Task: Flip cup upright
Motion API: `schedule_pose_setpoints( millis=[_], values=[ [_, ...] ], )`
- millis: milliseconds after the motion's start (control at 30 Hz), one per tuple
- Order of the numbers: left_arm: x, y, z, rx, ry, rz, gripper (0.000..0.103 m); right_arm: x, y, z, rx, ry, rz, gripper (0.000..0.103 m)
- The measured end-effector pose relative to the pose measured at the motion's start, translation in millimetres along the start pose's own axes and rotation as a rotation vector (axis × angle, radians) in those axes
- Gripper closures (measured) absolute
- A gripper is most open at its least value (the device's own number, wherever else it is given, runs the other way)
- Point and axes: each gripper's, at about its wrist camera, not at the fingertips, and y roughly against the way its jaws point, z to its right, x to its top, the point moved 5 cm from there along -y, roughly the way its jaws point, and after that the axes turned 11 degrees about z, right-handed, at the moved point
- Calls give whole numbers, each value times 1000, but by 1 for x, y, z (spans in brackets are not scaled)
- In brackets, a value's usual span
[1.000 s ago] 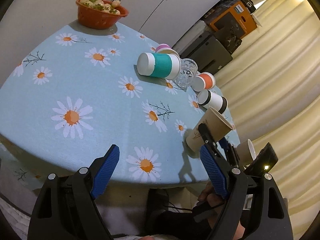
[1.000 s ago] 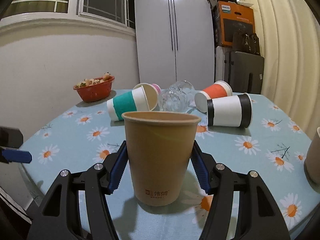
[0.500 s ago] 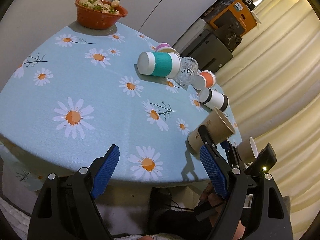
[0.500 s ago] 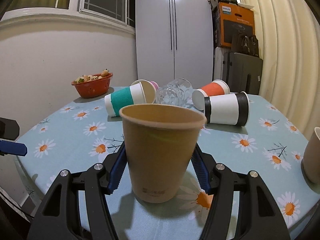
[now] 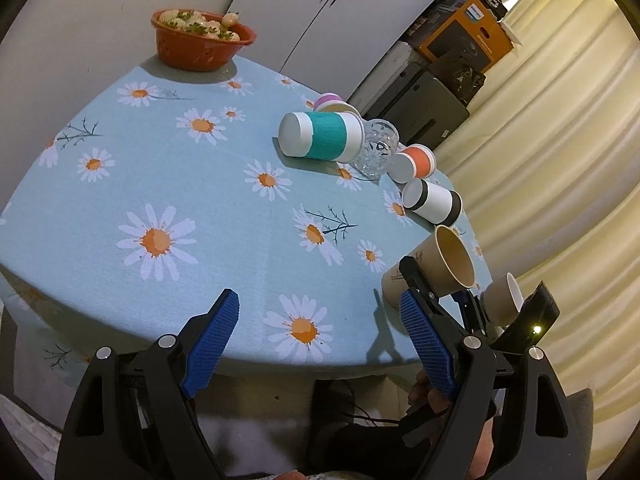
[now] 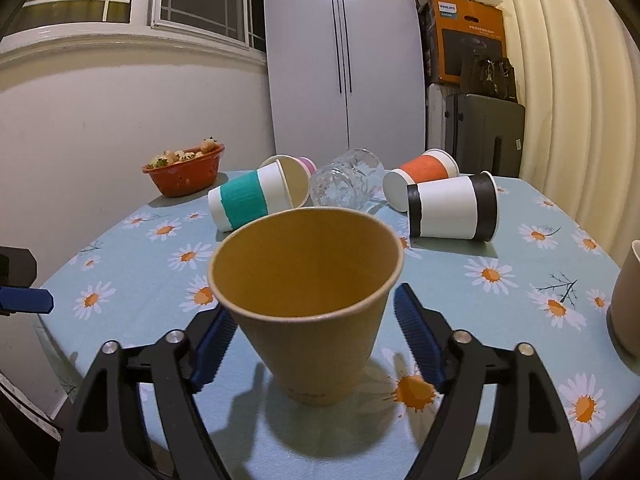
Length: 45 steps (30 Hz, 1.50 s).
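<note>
A brown paper cup [image 6: 308, 304] stands upright on the daisy tablecloth [image 6: 500, 300] near the front edge, mouth up. My right gripper [image 6: 316, 344] is open; its blue pads [image 6: 416, 340] flank the cup with a gap on each side. In the left wrist view the same cup [image 5: 436, 272] stands at the table's right edge with the right gripper around it. My left gripper [image 5: 320, 328] is open and empty, hovering over the table's near edge.
Lying on their sides at the back: a teal-banded cup [image 6: 256, 200], a glass tumbler [image 6: 344, 184], an orange cup [image 6: 424, 176], a black-and-white cup [image 6: 452, 212]. An orange bowl [image 6: 184, 172] stands back left. Another cup [image 6: 628, 304] stands at the right edge.
The right gripper's jaws have opened off the brown cup, which now stands free on the table. The right wrist camera has risen, so it looks into the cup. The left gripper barely moved.
</note>
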Motion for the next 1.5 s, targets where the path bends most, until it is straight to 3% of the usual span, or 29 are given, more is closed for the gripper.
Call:
schedule_pose_setpoints(
  millis=[233,467,667,833,933,1167,1233,1500],
  values=[
    [2,5,0,33,-21,35,22,20,24,-7,27,6,39,15],
    [4,14,12,31,-99,88,22,55,82,0,13,38,98,10],
    [1,29,28,-42,-157,97,22,80,131,1,35,96,124,5],
    [2,59,48,-83,-239,163,22,97,165,5,42,162,119,5],
    [0,80,59,-60,-294,183,20,103,179,13,7,151,85,5],
    [-1,121,78,-79,-374,276,12,107,206,26,9,129,106,5],
    [-2,126,80,-86,-382,289,7,104,209,29,10,115,106,5],
    [-16,119,86,-57,-456,289,7,90,206,36,11,114,83,5]
  ],
)
